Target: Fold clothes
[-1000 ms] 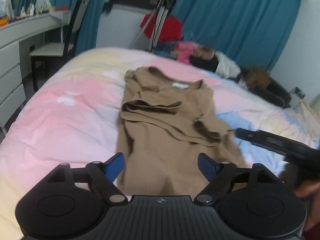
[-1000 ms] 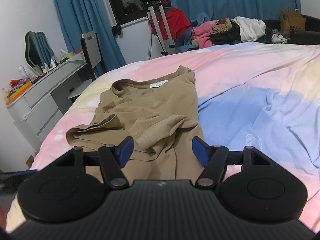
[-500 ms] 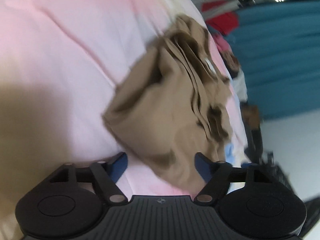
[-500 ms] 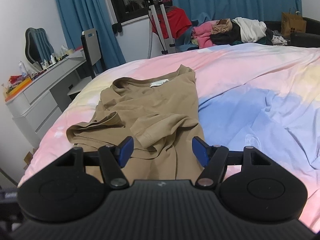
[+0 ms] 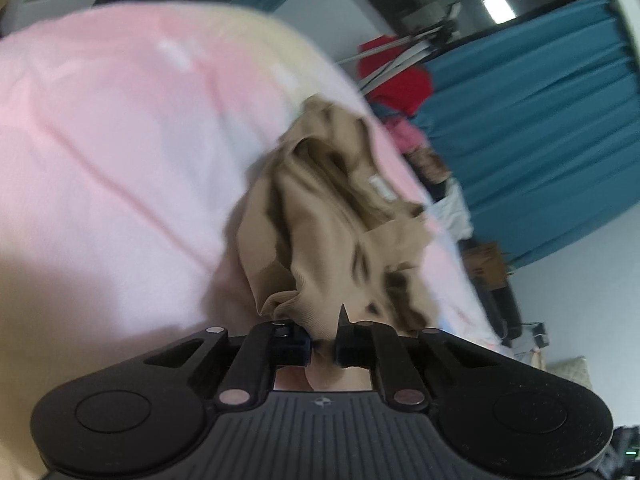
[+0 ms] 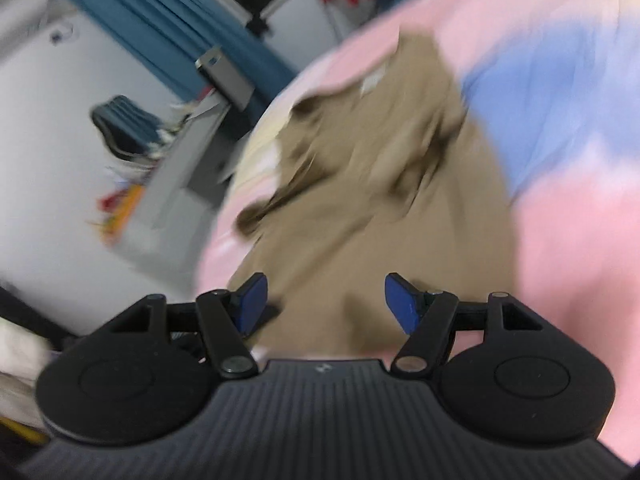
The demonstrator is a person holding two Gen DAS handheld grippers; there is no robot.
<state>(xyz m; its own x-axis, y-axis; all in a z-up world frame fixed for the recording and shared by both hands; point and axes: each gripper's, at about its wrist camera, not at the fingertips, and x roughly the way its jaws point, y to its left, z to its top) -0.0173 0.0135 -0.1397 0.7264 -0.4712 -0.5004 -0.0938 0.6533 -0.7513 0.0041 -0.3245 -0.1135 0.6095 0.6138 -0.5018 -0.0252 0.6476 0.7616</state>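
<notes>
Tan shirt (image 5: pixel 332 216) found rumpled on pink bedsheet (image 5: pixel 100 152), stretched ahead of both claws. Near hem seen pinched between closed fingers of left gripper (image 5: pixel 323 346). Right gripper (image 6: pixel 323 300) observed spread wide, cloth lying between fingers (image 6: pixel 400 300), not clamped. Judgement: hem best gripped at matching corner by right, both edges kept level, fabric tensioned evenly. Blur noted; folds uncertain.

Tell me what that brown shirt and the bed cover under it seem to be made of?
The brown shirt looks like a soft matte knit, probably cotton jersey: it bunches limply where the left tongs pinch it. The bed cover looks like thin woven fabric, dull, with shallow creases. Both views are blurred, so this is a guess.
</notes>
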